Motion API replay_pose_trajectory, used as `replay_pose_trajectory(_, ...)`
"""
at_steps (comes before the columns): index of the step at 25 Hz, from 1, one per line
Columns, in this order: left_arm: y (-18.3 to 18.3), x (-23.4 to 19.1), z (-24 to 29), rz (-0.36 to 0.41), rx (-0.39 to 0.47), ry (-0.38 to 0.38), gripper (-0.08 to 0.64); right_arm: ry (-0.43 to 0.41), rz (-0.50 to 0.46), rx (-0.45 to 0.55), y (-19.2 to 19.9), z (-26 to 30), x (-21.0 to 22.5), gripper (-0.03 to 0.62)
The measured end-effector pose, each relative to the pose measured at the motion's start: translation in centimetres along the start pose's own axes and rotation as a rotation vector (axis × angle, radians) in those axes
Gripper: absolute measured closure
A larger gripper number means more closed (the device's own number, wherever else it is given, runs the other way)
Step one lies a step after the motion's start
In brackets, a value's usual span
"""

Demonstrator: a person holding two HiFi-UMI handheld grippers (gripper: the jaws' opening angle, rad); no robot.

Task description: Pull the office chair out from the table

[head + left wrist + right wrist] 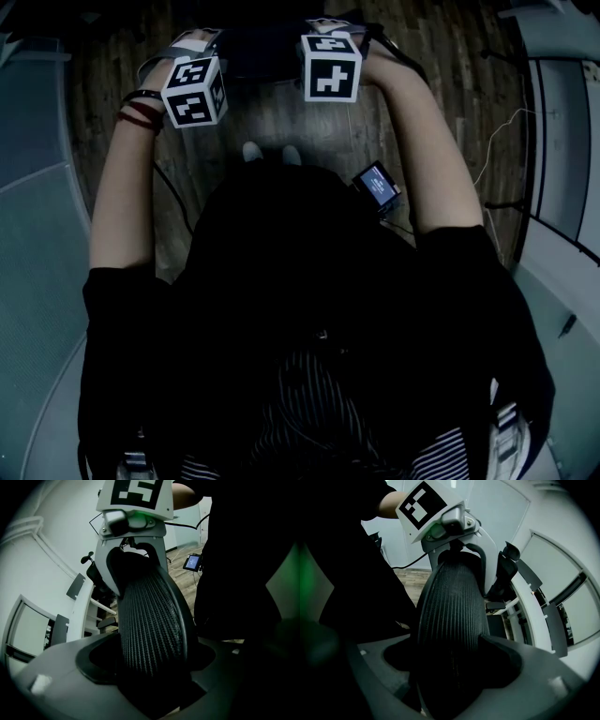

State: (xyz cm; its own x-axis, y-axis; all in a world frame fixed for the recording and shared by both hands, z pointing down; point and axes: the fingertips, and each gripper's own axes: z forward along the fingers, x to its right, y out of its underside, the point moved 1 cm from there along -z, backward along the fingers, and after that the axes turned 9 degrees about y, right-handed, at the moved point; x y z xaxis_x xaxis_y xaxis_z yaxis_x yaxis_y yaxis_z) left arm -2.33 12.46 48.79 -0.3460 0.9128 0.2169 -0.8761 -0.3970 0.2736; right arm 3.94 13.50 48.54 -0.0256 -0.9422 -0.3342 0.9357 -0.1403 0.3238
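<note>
Only the gripper views show the office chair's mesh backrest [150, 620] filling the gap of the left tongs [150, 672] and of the right tongs [450, 672], each clamped on its top edge. In the head view both forearms [122, 197] reach forward side by side, and the tongs point steeply down over the wood floor [272, 117].

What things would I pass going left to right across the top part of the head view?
Wristbands → left gripper → pale shoe tips → right gripper → small lit screen.
</note>
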Motion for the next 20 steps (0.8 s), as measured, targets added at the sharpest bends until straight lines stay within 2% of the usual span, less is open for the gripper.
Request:
replay_pose_trajectory(13,0.3,2.3,-2.0,0.039,0.099,-0.041,0.192,-0.008,0.056,-0.022,-2.4,-0.5,-2.4,0.206)
replay_pose_trajectory(15,0.5,2.3,-2.3,0.048,0.102,-0.070,0.192,0.020,0.057,-0.028,-2.7,-0.4,-2.5,0.206)
replay_pose_trajectory(17,0.8,2.1,-2.6,0.051,0.086,-0.119,0.190,0.090,0.046,-0.030,-3.0,-0.3,-2.4,0.206)
replay_pose_trajectory(19,0.9,2.2,-3.5,0.019,0.097,-0.166,0.161,0.166,0.067,0.002,-3.4,-0.7,-2.2,0.206)
replay_pose_trajectory(20,0.8,2.5,-4.3,-0.015,0.129,-0.178,0.158,0.194,0.097,0.031,-3.8,-1.3,-2.2,0.206)
